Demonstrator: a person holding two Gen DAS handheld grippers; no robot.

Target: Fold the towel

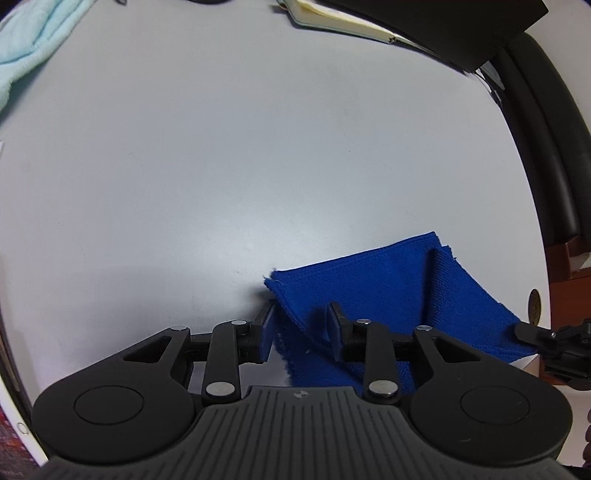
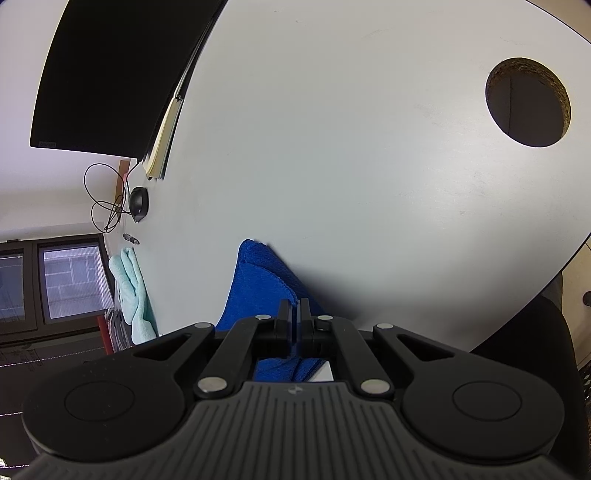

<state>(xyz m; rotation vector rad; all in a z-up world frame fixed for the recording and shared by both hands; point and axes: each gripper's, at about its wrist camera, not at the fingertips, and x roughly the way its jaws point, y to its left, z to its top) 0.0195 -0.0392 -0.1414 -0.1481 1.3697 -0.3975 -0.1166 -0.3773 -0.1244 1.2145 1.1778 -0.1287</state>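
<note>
A blue towel (image 1: pixel 369 288) lies partly folded on the white table (image 1: pixel 221 147), with one layer lifted off the surface. My left gripper (image 1: pixel 301 326) points down at the towel's left edge. Its jaws stand a little apart, the raised edge of the cloth runs between them, and the pads do not visibly press it. My right gripper (image 2: pixel 294 314) is shut on a thin fold of the blue towel (image 2: pixel 258 280). In the left wrist view the right gripper (image 1: pixel 522 328) pinches the towel's right corner near the table's edge.
A pale aqua towel (image 1: pixel 26 37) (image 2: pixel 133 295) lies at the far side of the table. A notebook (image 1: pixel 332 18) and a black screen (image 2: pixel 110 74) stand at the back. A round cable hole (image 2: pixel 528 103), a black mouse (image 2: pixel 138 203) and a black chair (image 1: pixel 546 147) are nearby.
</note>
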